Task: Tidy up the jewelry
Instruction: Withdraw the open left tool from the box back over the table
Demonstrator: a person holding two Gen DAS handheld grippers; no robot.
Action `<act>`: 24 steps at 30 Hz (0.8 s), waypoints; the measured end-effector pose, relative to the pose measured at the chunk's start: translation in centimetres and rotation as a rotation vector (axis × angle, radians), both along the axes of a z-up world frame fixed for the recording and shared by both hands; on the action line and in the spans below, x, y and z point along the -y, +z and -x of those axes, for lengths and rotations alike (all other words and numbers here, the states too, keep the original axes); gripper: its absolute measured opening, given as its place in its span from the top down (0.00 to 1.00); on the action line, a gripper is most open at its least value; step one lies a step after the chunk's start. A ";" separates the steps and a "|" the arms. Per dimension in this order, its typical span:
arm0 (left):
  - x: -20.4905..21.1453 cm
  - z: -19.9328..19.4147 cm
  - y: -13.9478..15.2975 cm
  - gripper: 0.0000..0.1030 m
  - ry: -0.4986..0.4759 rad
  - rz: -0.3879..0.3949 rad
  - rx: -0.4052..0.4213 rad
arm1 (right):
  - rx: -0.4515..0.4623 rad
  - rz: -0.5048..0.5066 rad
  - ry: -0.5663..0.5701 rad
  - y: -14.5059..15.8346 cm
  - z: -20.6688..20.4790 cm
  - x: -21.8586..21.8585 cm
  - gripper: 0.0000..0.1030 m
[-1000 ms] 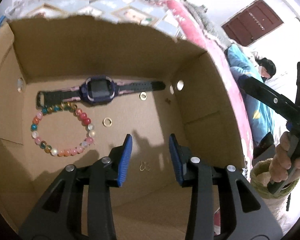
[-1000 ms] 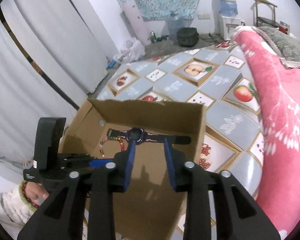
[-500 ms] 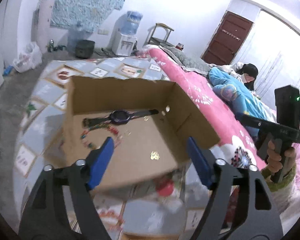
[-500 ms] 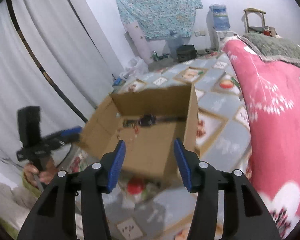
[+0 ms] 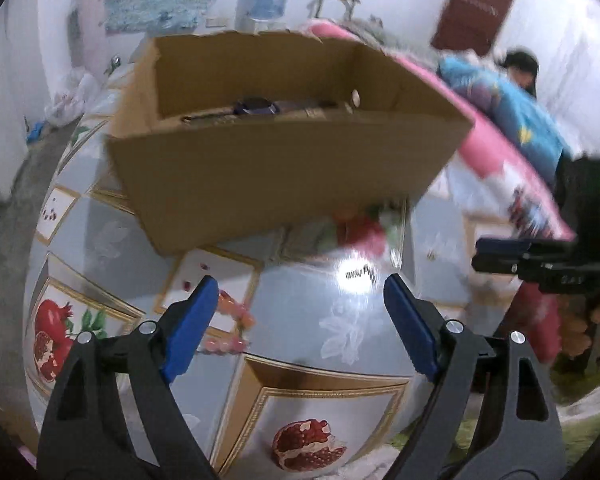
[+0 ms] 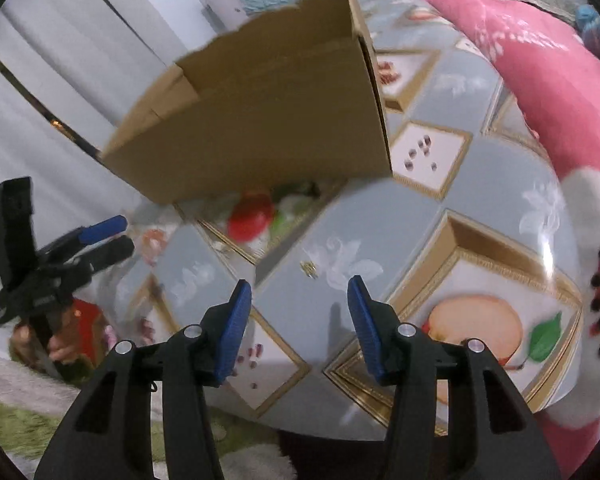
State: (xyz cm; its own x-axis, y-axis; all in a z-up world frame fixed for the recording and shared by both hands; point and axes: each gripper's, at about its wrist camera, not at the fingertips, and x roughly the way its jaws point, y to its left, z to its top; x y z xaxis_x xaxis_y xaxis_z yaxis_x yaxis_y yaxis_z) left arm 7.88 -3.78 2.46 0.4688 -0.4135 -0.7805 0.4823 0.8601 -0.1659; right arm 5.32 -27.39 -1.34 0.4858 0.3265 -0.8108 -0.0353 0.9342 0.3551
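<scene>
Glossy fruit-patterned cloth covers the table [image 5: 332, 320] we hover both tools over, with a pink blanket [image 6: 540, 60] off to the right. Ahead of both pairs of fingers stands our cardboard box [image 5: 276, 172]; over its near wall we glimpse a dark watch [image 5: 256, 106] inside. Our left gripper [image 5: 296, 320] has its fingers spread wide, empty, and a pink bead bracelet [image 5: 230, 326] lies just beside the left finger. Our right gripper [image 6: 299, 320] is likewise spread and empty, a small gold earring [image 6: 309, 267] lying on the cloth just beyond its fingertips.
</scene>
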 end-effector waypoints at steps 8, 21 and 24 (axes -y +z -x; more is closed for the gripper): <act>6.2 2.5 -3.2 0.21 -0.106 -0.288 0.137 | 0.030 0.145 -0.059 -1.2 0.0 -1.5 0.52; 7.2 3.6 -4.6 0.12 -0.088 -0.312 0.183 | 0.063 0.111 -0.051 -0.9 -0.2 -1.8 0.52; 6.8 3.5 -4.8 0.08 -0.063 -0.297 0.177 | 0.052 0.113 -0.044 -1.2 -0.3 -2.1 0.52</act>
